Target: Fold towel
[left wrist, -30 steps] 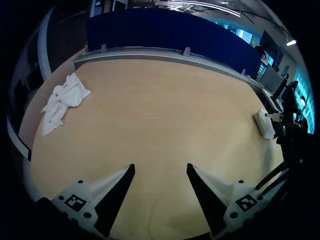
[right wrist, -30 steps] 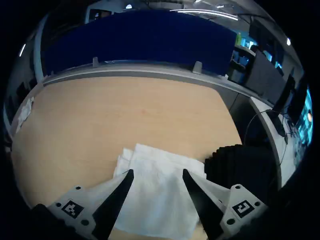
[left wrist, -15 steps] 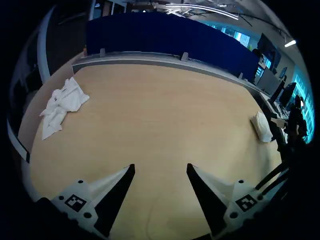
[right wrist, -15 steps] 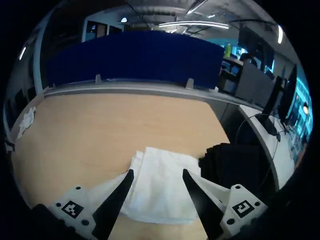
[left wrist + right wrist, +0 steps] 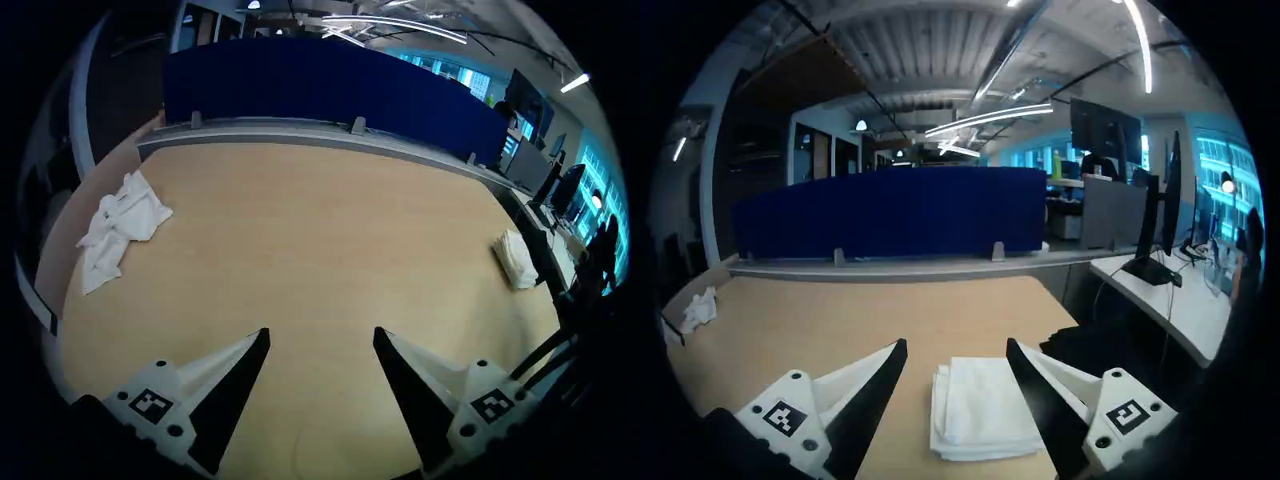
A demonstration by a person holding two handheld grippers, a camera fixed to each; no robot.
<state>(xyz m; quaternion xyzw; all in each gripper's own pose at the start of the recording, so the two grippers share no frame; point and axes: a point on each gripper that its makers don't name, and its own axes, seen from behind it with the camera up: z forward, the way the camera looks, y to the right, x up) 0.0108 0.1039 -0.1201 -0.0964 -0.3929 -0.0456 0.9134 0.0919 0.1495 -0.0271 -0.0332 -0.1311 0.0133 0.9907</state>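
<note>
The crumpled towel point(image 5: 120, 228) lies far ahead and to the left of the left gripper point(image 5: 320, 330), near the left edge of the desk point(image 5: 320, 224); its long axis runs away from the fingers, leaning a little to the right; these fingers stand wide apart and hold nothing, with bare desk between them. The folded towel point(image 5: 984, 404) lies flat on the desk just ahead of the right gripper point(image 5: 956, 342), in the gap between its two fingers, and as far as I can judge they do not touch it; these fingers are also wide and empty. From the right gripper the crumpled towel is well apart, at the far left; so the left gripper is the nearer one, I think. One towel looks finished; the next move probably calls for a reach forward and left to the crumpled one.
</note>
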